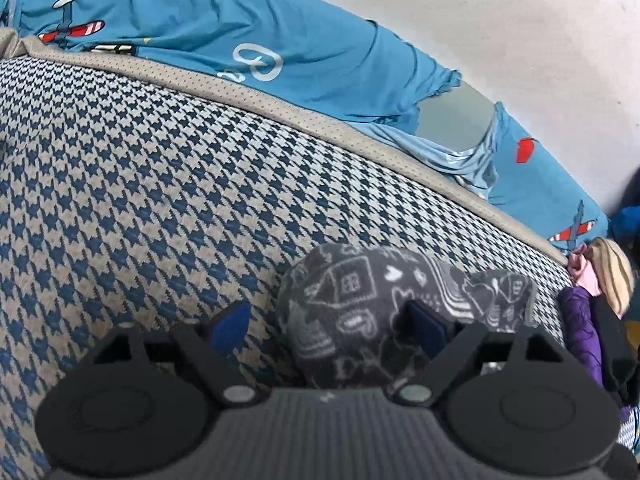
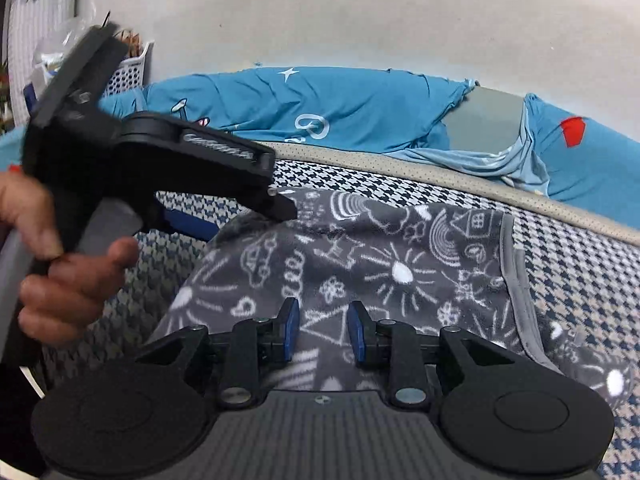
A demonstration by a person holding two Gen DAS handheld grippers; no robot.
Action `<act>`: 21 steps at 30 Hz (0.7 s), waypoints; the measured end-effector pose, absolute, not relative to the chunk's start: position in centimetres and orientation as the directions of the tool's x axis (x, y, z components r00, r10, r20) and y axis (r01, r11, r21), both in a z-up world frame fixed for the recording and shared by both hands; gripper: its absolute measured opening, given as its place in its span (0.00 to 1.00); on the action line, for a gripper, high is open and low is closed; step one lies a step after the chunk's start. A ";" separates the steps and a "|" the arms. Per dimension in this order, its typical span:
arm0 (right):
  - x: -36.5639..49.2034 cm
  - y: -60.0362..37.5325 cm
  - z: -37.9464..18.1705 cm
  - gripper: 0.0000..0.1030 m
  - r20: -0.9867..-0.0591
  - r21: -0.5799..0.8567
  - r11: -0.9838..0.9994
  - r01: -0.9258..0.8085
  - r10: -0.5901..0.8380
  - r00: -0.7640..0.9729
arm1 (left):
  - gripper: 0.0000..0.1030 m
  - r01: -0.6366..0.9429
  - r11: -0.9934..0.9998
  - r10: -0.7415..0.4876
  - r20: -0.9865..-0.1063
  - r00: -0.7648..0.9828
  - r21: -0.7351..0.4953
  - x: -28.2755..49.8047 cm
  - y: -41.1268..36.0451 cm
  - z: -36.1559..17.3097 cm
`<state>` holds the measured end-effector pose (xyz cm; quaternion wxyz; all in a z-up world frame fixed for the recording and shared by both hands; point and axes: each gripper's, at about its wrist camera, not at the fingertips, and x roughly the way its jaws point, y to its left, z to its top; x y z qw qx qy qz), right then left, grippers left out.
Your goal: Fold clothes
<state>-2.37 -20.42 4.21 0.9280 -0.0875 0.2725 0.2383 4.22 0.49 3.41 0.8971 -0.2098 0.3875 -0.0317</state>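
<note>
Well, the houndstooth cushion [image 1: 140,168] stretches wide under both tools, with a blue airplane-print sheet [image 2: 360,108] bunched along its far edge beyond them. On it lies the grey doodle-print fleece [image 2: 380,264], directly ahead of and beneath the right hand-held gripper [image 2: 323,330], whose blue pads stand apart above the cloth. The left hand-held gripper [image 1: 332,320] is spread wide, a rounded fold of fleece bulging between its fingers. Off to its right lies a small blonde doll [image 1: 600,280].
</note>
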 end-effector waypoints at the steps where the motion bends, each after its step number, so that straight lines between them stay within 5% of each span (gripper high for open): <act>1: -2.5 -20.5 4.2 0.25 -0.551 -0.038 0.869 -0.494 0.394 0.736 | 0.87 -0.112 0.908 -0.217 -0.684 0.696 -0.403 4.4 0.5 3.2; 21: -4.1 -23.5 3.3 0.24 -0.592 -0.080 0.852 -0.517 0.377 0.712 | 0.94 -0.200 0.910 -0.124 -0.701 0.702 -0.362 7.4 -1.6 1.0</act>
